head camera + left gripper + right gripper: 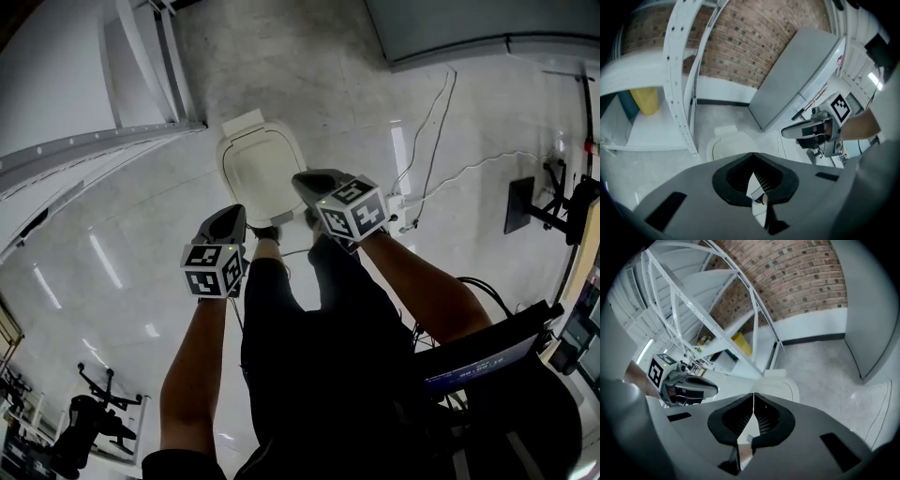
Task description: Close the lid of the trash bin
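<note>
One trash bin (228,161) is standing on the pale floor (112,262) just ahead of the person's feet, and its white lid (262,173) is lying flat on top. Two grippers are hovering above it, not touching it. In the head view the left gripper (228,220) is hanging by the bin's lower left edge, while the right gripper (305,181) is overlapping its right edge. Both are clenched and empty: in each gripper view the two jaws are meeting tip to tip with nothing between them, and the bin is showing just beyond the tips. Each gripper is carrying one marker cube (214,269), two in all, printed with black-and-white square patterns and no words. One white metal rack (94,150) is standing to the left of the bin, with one yellow container (646,101) sitting on a shelf. Two thin cables (436,122) are trailing across the floor on the right. One screen (478,361) is glowing at the lower right, its writing too small to read
</note>
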Tool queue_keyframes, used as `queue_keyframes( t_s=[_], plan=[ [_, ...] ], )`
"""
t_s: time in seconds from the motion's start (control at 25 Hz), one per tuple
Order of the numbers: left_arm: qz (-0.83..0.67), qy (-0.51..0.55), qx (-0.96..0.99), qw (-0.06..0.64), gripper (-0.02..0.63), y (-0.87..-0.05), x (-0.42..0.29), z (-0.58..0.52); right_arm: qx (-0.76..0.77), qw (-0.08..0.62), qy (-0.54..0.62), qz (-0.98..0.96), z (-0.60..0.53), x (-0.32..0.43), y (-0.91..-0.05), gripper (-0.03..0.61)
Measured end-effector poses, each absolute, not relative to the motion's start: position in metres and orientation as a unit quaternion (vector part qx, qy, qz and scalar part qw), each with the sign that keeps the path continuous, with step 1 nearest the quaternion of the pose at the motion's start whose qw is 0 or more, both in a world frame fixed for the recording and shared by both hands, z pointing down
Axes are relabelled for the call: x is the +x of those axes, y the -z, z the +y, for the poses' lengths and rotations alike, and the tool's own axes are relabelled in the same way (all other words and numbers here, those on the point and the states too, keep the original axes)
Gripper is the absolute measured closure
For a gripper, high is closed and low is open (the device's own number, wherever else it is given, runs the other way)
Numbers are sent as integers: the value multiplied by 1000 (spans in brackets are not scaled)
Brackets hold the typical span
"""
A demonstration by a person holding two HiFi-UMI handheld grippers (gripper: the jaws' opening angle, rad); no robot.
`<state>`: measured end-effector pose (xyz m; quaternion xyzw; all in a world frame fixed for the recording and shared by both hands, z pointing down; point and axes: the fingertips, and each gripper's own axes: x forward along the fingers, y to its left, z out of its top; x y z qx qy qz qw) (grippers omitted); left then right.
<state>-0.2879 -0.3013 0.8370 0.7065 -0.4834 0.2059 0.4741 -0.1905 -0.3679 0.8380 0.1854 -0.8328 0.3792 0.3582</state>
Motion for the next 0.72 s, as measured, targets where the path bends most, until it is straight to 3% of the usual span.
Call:
queue_keyframes(
  t_s=[0.36, 0.72],
  plan=[
    [-544, -88, 767, 327, 615, -624, -314, -372, 193, 236, -308, -901, -435, -238, -646, 569],
    [-558, -7, 797, 230, 615, -453, -317, -378, 197, 154, -255, -934, -441, -238, -490, 569]
  ],
)
